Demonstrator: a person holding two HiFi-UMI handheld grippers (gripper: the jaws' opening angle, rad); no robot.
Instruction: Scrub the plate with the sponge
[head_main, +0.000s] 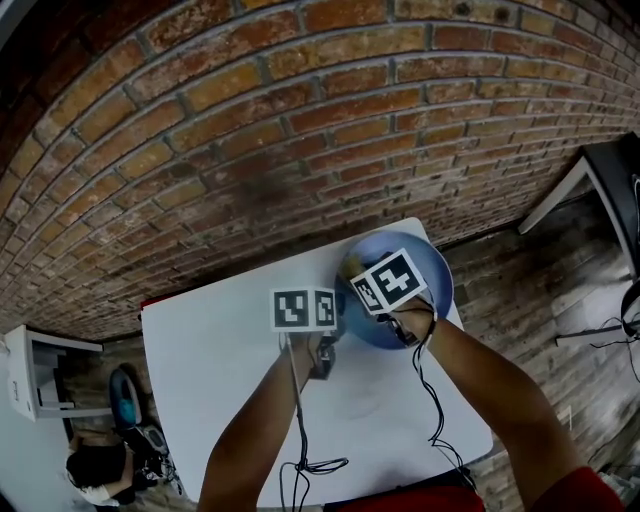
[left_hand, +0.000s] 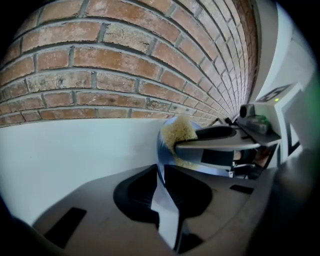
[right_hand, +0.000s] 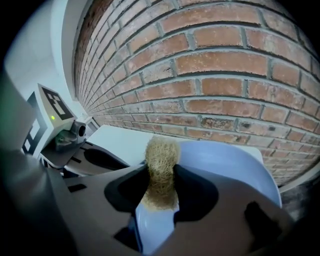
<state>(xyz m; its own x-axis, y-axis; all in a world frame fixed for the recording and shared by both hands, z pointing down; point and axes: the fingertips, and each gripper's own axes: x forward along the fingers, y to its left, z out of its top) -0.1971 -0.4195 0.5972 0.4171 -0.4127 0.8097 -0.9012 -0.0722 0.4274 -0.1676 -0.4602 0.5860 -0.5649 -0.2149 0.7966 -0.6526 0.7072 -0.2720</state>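
Brick wall (head_main: 300, 120) fills the upper part of the head view, and below it stands a white table (head_main: 220, 370). A blue plate (head_main: 428, 262) sits at the table's far right corner. The left gripper (head_main: 340, 316) meets the plate at its left rim. The right gripper (head_main: 368, 272) is over the plate's left half, and its marker cube hides most of what lies beneath it. Both forearms reach in from the lower edge, with thin black cables (head_main: 300, 440) trailing back across the table.

In the left gripper view, the jaws stand nearly together, clamped on the plate's rim, with the thin blue edge running up between the pads. Just past them a pale, scratchy sponge (left_hand: 179, 131) lies against the plate's inner face. It is held at the tip of the right gripper, which comes in from the right side.

In the right gripper view, the jaws are drawn in on the sponge (right_hand: 160, 175), which is squeezed narrow between the pads and bulges out above them. Its lower end is over the plate's blue surface, close to the rim on the left gripper's side. Whether it presses down on the plate there is not clear. The left gripper shows at the left, low on the table's edge of the plate.
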